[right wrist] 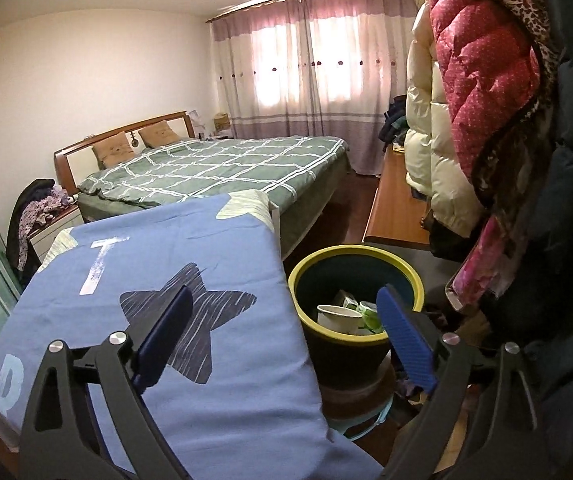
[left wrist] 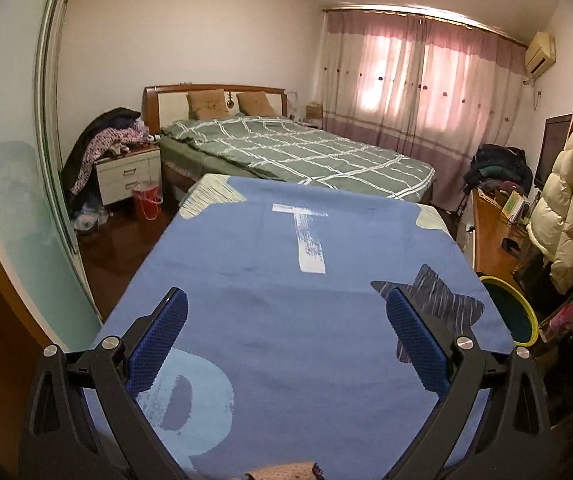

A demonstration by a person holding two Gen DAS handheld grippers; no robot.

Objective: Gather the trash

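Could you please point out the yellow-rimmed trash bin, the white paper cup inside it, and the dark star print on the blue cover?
Yellow-rimmed dark trash bin [right wrist: 416,280]: right wrist view, on its right rim.
White paper cup [right wrist: 336,317]: right wrist view, on its side wall.
Dark star print on the blue cover [right wrist: 190,312]: right wrist view, on the star's centre.

Daylight glows through the drawn curtains [left wrist: 418,92], leaving the room dim, with strong fisheye bending and dark corners.

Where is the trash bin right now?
In the right wrist view the trash bin stands on the floor right of the blue bedspread, below the hanging coats; the left wrist view shows only its rim.
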